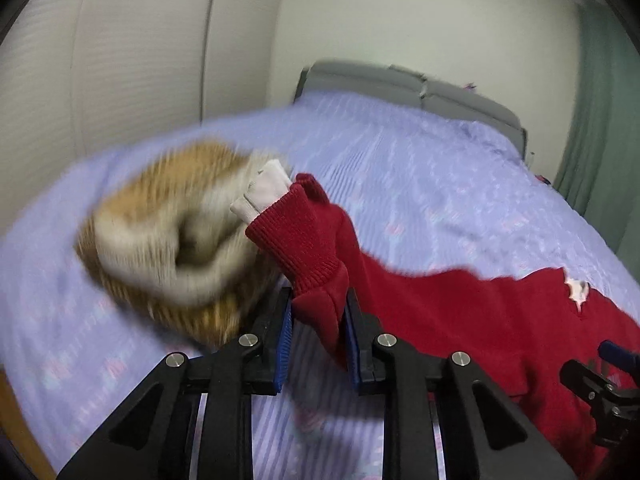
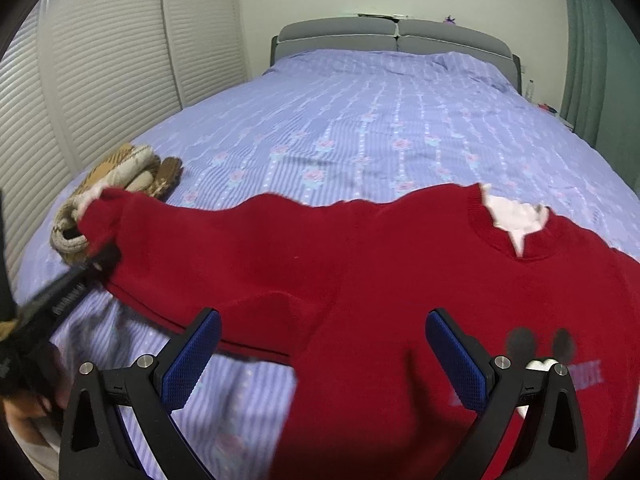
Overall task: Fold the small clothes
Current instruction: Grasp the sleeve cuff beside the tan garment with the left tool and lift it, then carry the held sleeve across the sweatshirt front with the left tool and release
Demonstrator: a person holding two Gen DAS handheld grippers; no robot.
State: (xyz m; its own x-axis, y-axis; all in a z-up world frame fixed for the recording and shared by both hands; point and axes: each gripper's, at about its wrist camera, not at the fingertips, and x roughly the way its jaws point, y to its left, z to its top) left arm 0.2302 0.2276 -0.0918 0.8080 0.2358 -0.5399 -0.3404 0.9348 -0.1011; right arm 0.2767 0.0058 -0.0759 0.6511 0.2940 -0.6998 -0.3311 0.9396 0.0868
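A small red sweater (image 2: 360, 256) with a white collar (image 2: 516, 216) lies spread on the bed, front up. My left gripper (image 1: 318, 320) is shut on the sweater's left sleeve (image 1: 316, 264) near the ribbed cuff, where a white inner cuff (image 1: 262, 194) sticks out. In the right wrist view the left gripper (image 2: 96, 258) holds that sleeve stretched out to the left. My right gripper (image 2: 322, 344) is open, its blue pads (image 2: 192, 356) either side of the sweater's body just above it. It also shows at the right edge of the left wrist view (image 1: 600, 384).
A folded tan and cream knit garment (image 2: 120, 184) lies on the left side of the bed, just beyond the held cuff. The lilac flowered bedspread (image 2: 360, 120) runs back to a grey headboard (image 2: 396, 36). White louvred doors (image 2: 100, 60) stand left, a green curtain (image 2: 592, 60) right.
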